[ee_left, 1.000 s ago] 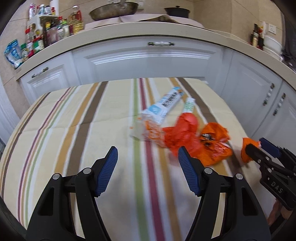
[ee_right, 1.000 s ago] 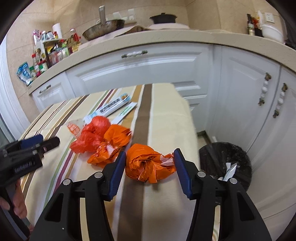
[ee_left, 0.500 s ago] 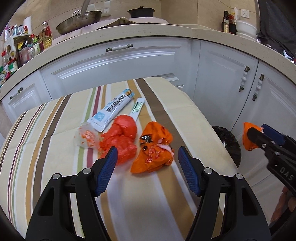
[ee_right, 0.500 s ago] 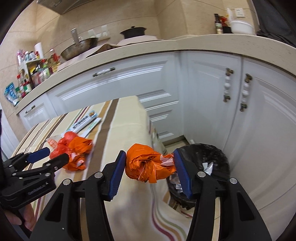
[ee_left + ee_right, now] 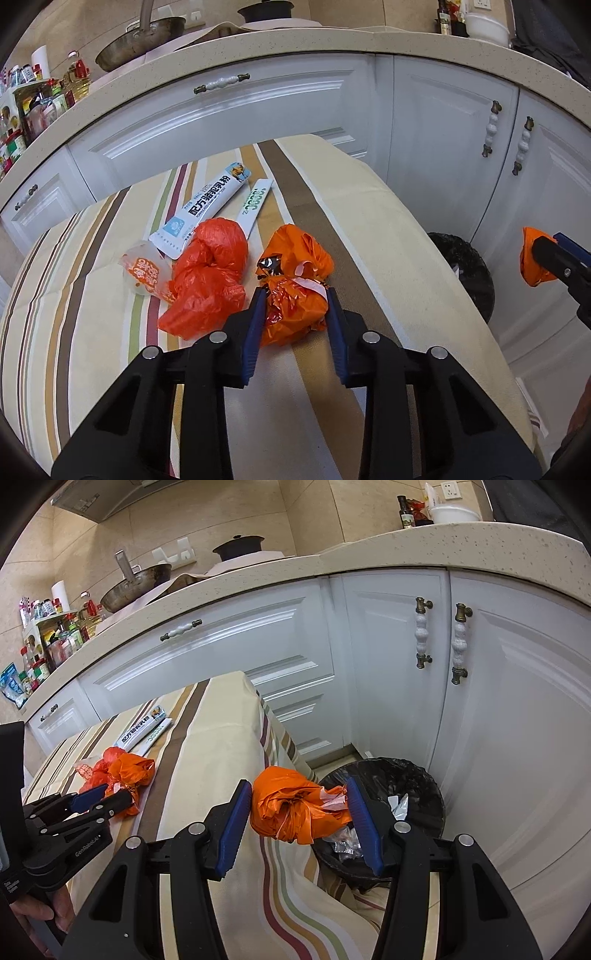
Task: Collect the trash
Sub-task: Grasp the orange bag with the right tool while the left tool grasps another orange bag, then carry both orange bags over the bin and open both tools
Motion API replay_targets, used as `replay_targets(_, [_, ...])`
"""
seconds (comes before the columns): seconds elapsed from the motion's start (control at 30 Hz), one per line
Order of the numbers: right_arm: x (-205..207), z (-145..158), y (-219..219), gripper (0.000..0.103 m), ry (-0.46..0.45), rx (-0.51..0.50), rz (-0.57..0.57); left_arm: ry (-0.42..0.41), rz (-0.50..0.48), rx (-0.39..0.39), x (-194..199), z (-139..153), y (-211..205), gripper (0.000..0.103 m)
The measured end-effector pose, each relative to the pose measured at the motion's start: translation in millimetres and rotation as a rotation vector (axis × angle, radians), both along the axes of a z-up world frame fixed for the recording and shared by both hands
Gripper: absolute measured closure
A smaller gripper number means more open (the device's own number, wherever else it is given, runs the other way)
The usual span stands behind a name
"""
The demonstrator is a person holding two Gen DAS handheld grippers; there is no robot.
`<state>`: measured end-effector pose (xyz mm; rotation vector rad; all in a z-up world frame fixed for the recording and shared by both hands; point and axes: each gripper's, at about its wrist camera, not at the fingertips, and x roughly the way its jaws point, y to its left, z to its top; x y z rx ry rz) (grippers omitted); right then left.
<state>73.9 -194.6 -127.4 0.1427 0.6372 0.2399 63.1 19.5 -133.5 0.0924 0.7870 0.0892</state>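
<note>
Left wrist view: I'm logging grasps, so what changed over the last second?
The left tool swung right, closed on the orange bag. The right tool carried its own orange wad off the table toward the black bin. Red bag and sachets stayed put.

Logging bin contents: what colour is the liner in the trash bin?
Black; the bin liner shows best in the right wrist view.

Orange crumpled bag: wadded plastic with a pale strip, on the striped cloth, pinched between the left jaws. Red crumpled bag: just left of the left jaws, touching a clear printed wrapper. Two long sachets, flat, beyond the jaws. Second orange wad: clamped between the right jaws. Black-lined bin: below and beyond the right jaws, scraps inside.
</note>
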Motion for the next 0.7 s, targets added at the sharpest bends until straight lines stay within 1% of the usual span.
replay_targets(0.17, [0,1,0,0.05,-0.007,-0.003,-0.005,-0.022,-0.01,0.011,-4,4,-3,0.076])
replay_targets(0.3, [-2,3,-2,0.05,-0.017,-0.017,-0.019,-0.034,-0.013,0.004,-7,10,-3,0.077])
replay_targets(0.53, [-2,9,-12,0.05,-0.049,-0.083,-0.081,-0.07,-0.03,-0.015,-9,27,-9,0.077])
replay_targets(0.7, [1,12,-23,0.05,-0.073,-0.138,-0.138,-0.104,-0.076,-0.038,-2,41,-25,0.077])
